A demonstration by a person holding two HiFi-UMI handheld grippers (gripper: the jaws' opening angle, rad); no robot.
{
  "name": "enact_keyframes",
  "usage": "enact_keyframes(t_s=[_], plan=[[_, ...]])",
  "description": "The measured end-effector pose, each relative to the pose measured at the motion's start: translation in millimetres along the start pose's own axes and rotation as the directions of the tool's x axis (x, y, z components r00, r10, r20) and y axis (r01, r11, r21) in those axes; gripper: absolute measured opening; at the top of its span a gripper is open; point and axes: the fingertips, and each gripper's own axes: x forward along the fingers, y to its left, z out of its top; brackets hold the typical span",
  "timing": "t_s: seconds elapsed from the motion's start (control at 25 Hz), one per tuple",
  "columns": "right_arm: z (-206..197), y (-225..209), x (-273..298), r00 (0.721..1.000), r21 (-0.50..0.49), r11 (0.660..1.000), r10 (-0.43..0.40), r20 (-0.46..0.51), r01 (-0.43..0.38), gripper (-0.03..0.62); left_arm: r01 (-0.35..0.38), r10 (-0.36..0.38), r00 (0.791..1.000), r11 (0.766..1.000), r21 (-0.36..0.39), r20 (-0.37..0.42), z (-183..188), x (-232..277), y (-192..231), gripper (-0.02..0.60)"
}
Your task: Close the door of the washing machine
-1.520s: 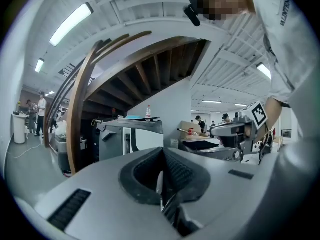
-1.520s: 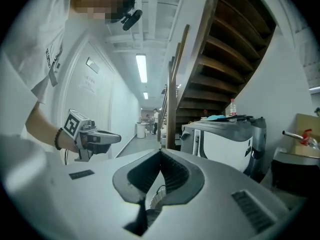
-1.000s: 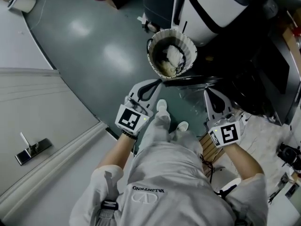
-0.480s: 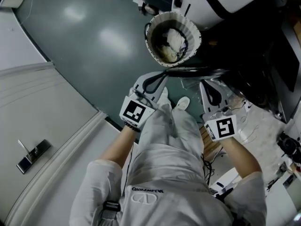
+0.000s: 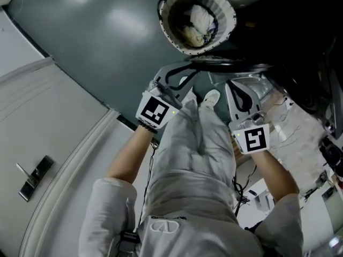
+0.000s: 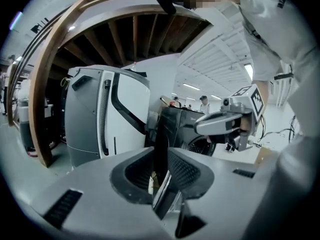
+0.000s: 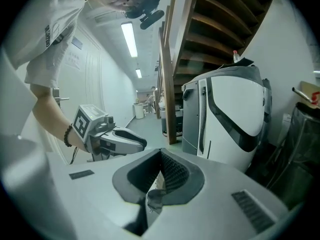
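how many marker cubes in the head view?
2. One cube on the left gripper, at the door edge below the basket; the other on the right gripper, beside the person's legs. None seems hidden.

At the right of the head view the washing machine (image 5: 300, 58) is a dark mass, cut off by the upper and right edges, and its opening cannot be made out. In the left gripper view the dark door (image 6: 161, 129) rises edge-on at the jaws of the left gripper (image 6: 162, 179); whether it is clamped or just behind them is unclear. The pale contents (image 5: 202, 18) of the basket (image 5: 231, 20) are unidentifiable. The distant figures (image 6: 202, 102) are too small to tell.
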Motion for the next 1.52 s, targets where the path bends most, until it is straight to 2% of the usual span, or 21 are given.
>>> enact_keyframes(t_s=[0.08,0.28,0.52,0.84,1.12,1.28,1.4,1.52], plan=[[-14,-1,3,1.000,0.008,1.000,0.001,-0.010,-0.001,0.011,0.036,-0.035,0.999,0.999,0.028,-0.026,-16,8,-2,0.091],[-44,-9,9,0.999,0.038,0.999,-0.017,-0.028,0.018,0.011,0.123,-0.117,0.990,0.989,0.080,-0.077,-51,27,-6,0.115],[-79,-17,18,0.998,0.061,0.998,-0.028,-0.055,0.032,0.011,0.247,-0.231,0.961,0.964,0.101,-0.149,-99,53,-11,0.140],[-114,-19,23,0.996,0.088,0.995,-0.039,-0.085,0.046,0.011,0.384,-0.350,0.910,0.914,0.135,-0.222,-139,83,-13,0.141],[-134,-19,25,0.993,0.117,0.991,-0.048,-0.106,0.060,0.011,0.486,-0.427,0.860,0.853,0.192,-0.278,-155,101,-16,0.136],[-141,-19,23,0.992,0.125,0.990,-0.054,-0.112,0.068,0.011,0.542,-0.473,0.828,0.814,0.211,-0.303,-157,101,-21,0.100],[-145,-19,22,0.991,0.134,0.987,-0.069,-0.113,0.084,0.011,0.544,-0.472,0.827,0.810,0.218,-0.305,-157,100,-22,0.095],[-145,-17,21,0.991,0.132,0.987,-0.081,-0.104,0.095,0.011,0.520,-0.449,0.841,0.824,0.225,-0.301,-156,100,-22,0.086]])
